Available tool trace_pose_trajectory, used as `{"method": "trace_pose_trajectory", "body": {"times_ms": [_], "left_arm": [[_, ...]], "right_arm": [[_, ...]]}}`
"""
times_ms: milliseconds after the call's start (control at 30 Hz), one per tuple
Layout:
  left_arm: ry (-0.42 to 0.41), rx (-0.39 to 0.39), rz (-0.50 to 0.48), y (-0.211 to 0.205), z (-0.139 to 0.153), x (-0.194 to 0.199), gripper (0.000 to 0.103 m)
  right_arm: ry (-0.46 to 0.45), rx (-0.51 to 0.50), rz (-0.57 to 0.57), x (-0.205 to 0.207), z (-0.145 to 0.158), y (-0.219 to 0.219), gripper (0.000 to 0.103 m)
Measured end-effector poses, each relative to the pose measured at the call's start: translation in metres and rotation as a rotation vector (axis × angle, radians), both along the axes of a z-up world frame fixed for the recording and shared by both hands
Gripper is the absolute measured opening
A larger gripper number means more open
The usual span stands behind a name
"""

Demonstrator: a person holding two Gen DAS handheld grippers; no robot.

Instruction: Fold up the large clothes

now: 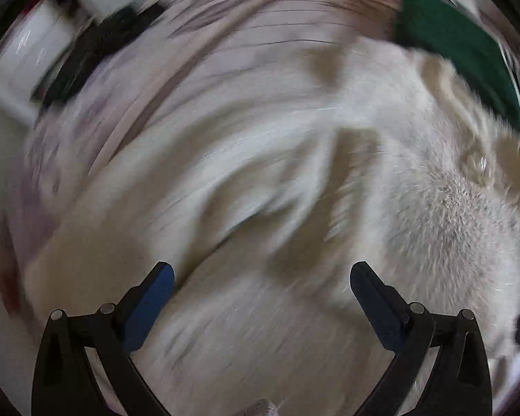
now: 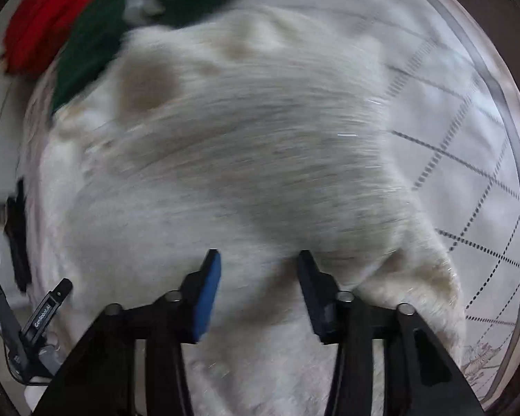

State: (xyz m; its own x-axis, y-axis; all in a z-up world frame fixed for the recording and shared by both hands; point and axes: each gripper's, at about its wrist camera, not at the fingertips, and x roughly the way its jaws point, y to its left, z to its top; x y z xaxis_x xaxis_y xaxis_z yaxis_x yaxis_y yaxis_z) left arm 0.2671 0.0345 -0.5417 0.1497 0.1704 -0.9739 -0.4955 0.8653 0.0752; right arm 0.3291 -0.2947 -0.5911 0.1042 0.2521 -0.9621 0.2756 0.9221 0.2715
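Below both pairs of fingers, fluffy cream garment point(image 2: 246, 159); left gripper point(image 1: 262, 275) spread wide, right gripper point(image 2: 259, 263) half apart, nothing clamped

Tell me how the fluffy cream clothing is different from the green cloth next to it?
The fluffy cream garment is pale and fills most of both views; the green cloth is dark and shows only as a small patch at the edge. The cream one lies right under both grippers, while the green one sits beyond its far edge, not under them. Both are soft fabric, blurred here.

A pale checked cloth point(image 2: 468, 138) covers the round table (blurred); a fluffy cream garment point(image 2: 246, 159) lies on it.
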Motion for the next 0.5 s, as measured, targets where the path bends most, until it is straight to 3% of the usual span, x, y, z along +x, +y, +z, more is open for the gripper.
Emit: {"method": "trace_pose_trajectory", "body": {"times_ms": [67,100,233,367,400,433,500], "left_arm": [[0.008,-0.087,0.143,0.039,0.012,-0.036,0.103],[0.011,-0.139,0.212,0.059,0.013,-0.054,0.103],[-0.009,-0.324,0.550,0.149,-0.001,-0.140,0.103],[-0.074,-0.440,0.776,0.208,-0.039,-0.194,0.101],[-0.093,-0.464,0.825,0.219,-0.050,-0.203,0.094],[-0.117,-0.491,0.867,0.228,-0.059,-0.210,0.076],[-0.145,-0.497,0.955,0.244,-0.069,-0.221,0.062]], "right_arm": [[0.006,0.028,0.051,-0.009,0.009,0.026,0.066],[0.017,0.043,0.067,-0.009,0.009,0.038,0.068],[0.089,0.064,0.122,0.003,0.004,0.106,0.068],[0.060,0.028,0.213,0.003,-0.004,0.173,0.068],[0.051,0.024,0.220,0.005,-0.007,0.190,0.068],[0.049,0.026,0.218,0.010,-0.010,0.205,0.068],[0.045,0.020,0.212,0.007,-0.016,0.229,0.068]]}}
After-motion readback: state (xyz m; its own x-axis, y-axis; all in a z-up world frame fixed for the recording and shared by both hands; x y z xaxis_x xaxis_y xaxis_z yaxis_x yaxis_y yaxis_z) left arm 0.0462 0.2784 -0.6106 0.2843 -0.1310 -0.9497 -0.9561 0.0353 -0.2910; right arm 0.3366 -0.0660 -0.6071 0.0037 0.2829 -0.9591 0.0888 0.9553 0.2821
